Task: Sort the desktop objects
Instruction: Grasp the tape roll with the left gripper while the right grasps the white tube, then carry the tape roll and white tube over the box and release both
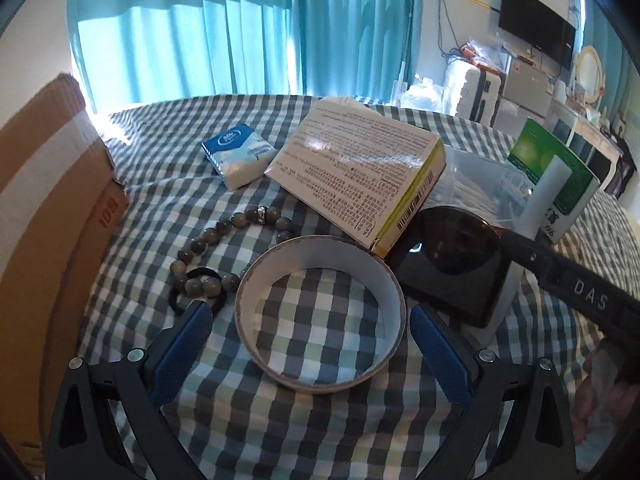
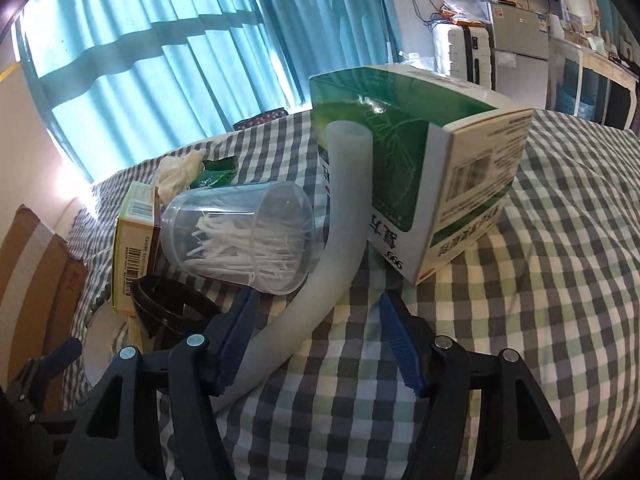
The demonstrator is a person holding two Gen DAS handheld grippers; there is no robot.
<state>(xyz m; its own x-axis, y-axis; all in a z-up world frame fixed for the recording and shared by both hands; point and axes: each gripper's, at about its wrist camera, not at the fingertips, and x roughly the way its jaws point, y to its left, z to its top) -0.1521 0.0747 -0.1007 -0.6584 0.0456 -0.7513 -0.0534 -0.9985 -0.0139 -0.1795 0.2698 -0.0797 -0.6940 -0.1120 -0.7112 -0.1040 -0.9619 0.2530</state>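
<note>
A white cardboard tape ring point(image 1: 320, 258) lies flat on the checked cloth point(image 1: 320, 420). My left gripper point(image 1: 308, 310) is open, with one blue finger on each side of the ring and a small gap to it. A curved white silicone tube point(image 2: 344, 216) leans against a green medicine box point(image 2: 400, 168). My right gripper point(image 2: 318, 298) straddles the tube's lower bend, open: the tube runs close by the left finger point(image 2: 236, 332) and well clear of the right one.
Around the ring lie a bead bracelet point(image 1: 224, 232), a black hair tie point(image 1: 180, 304), a tissue pack point(image 1: 240, 152), a yellow-edged box point(image 1: 356, 176) and black sunglasses point(image 1: 452, 256). A clear jar of floss picks point(image 2: 240, 236) lies beside the tube. A cardboard box point(image 1: 44, 208) stands at the left.
</note>
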